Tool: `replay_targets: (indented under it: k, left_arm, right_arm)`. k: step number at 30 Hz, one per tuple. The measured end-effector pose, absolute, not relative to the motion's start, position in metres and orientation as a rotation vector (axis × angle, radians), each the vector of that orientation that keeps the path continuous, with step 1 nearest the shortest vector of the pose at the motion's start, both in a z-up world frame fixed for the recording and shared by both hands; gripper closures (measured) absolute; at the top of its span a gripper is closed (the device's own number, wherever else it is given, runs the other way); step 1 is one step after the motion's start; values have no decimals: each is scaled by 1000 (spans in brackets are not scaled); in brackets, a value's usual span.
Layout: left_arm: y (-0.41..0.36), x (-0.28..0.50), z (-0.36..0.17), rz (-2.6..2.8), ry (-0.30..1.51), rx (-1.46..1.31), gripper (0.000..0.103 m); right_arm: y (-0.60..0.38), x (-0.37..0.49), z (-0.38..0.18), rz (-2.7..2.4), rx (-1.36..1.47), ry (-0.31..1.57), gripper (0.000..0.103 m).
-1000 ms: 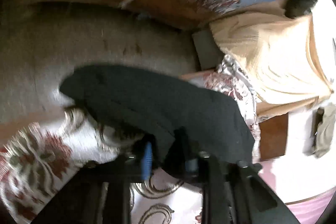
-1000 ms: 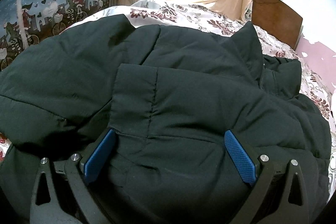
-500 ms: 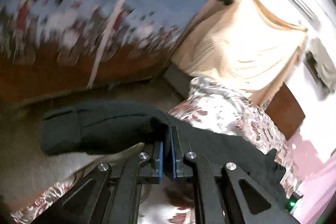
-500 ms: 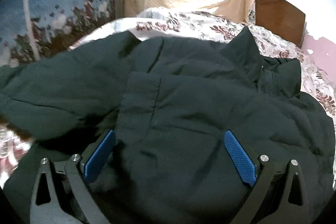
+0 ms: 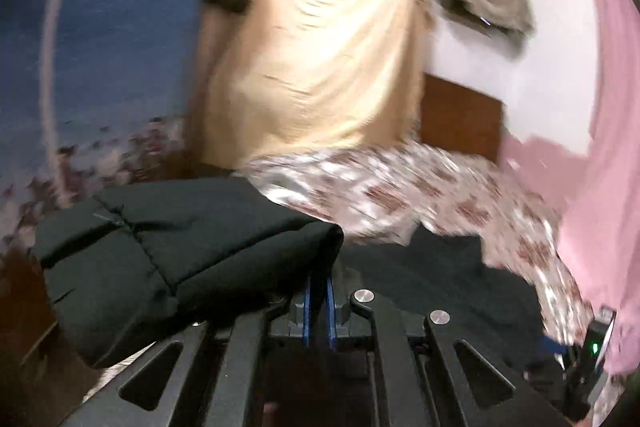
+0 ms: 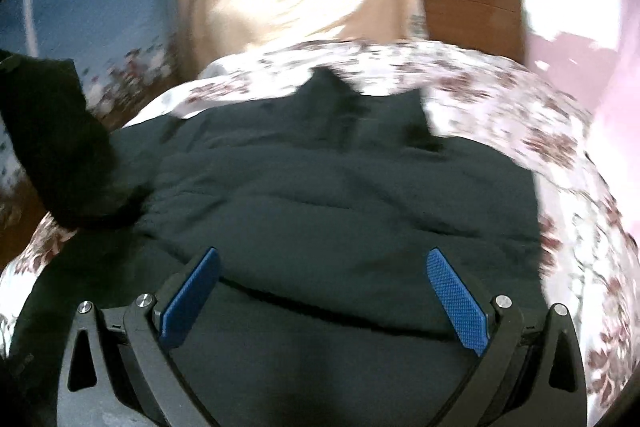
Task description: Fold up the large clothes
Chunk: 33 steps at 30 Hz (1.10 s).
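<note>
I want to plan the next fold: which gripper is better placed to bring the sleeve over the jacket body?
Left, probably. The left gripper is already shut on the sleeve and holds it lifted. The right gripper is open above the jacket body, gripping nothing.

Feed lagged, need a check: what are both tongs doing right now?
Left tongs: shut on the sleeve of the black jacket, lifted.
Right tongs: open, empty, over the jacket.

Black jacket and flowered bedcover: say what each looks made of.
Black jacket: matte woven synthetic over padding, judging by stitched quilt lines and puffy sleeve held in the left tool. Flowered bedcover: thin printed fabric, perhaps slightly glossy; blur leaves it open.
</note>
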<state>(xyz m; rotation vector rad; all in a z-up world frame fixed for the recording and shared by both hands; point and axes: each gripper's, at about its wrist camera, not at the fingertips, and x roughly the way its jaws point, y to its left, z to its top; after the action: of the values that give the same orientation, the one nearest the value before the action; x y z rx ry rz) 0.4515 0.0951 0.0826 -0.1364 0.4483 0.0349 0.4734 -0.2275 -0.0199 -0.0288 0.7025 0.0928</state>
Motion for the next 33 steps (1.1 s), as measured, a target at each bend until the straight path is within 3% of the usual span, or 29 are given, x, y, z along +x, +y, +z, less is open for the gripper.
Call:
replay_targets:
  k: [7, 17, 23, 25, 28, 33]
  left_arm:
    - [-22, 479, 45, -97, 555, 94, 97]
    - [-142, 457, -39, -436, 732, 433, 92]
    - [-150, 446, -52, -491, 752, 429, 65]
    - [-149, 441, -51, -522, 739, 407, 33]
    - [-145, 427, -45, -573, 705, 369, 26]
    - [-131, 417, -38, -610, 732, 243, 24]
  right_arm:
    - [-330, 465, -34, -62, 251, 642, 1]
    - [-393, 464, -83, 16, 562, 652, 1]
    - [-404, 466, -96, 121, 689, 633, 1]
    - [-407, 469, -100, 170, 734, 613, 1]
    - [-410, 472, -106, 263, 821, 587, 1]
    - [-412, 471, -122, 340, 978, 593, 1]
